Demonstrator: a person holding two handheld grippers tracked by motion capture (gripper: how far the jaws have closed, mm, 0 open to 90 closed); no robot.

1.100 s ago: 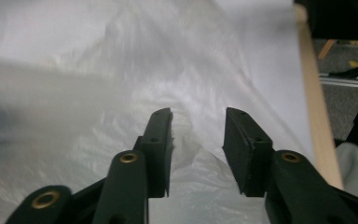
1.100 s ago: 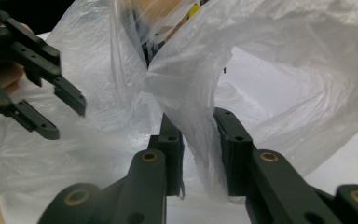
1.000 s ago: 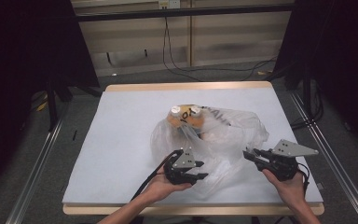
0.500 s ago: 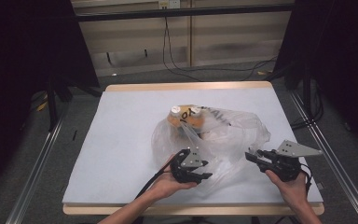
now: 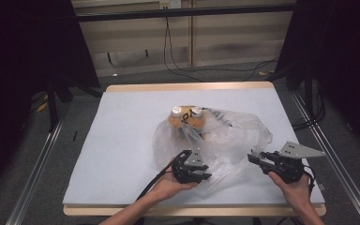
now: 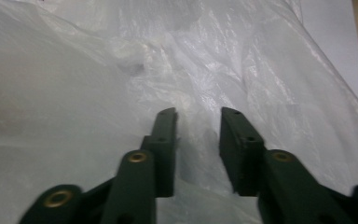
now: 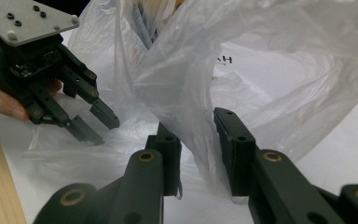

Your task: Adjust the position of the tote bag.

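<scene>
A: Where's the bag (image 5: 225,140)?

B: On the worktop (image 5: 122,140), a little right of the middle. It's a clear, crumpled plastic bag, spread out towards the near edge. Orange goods (image 5: 187,119) with two white caps sit at its far end, seen through the film.

A: And the left tool (image 5: 205,172)?

B: At the near left side of the bag, held in the person's left hand (image 5: 168,186), pointing right into the plastic. Its jaws have just been closing. In the left gripper view a narrow gap is left between them, with wrinkled film (image 6: 196,116) in that gap. Whether the pads already press on it I cannot tell; they look just short of it.

A: The right tool (image 5: 253,157)?

B: At the near right side, in the right hand (image 5: 295,187), pointing left towards the bag. In the right gripper view a gathered fold of the bag (image 7: 191,107) hangs down between its jaws, and the jaws are clamped on that fold, drawn close on either side of it.

A: Are the two tools touching?

B: No. They're apart, with a stretch of bag between them. The right gripper view shows the left tool (image 7: 93,123) farther off, its fingertips resting low on the film.

A: Anything printed on the bag?

B: Dark letters (image 5: 187,116), too small to read.
</scene>
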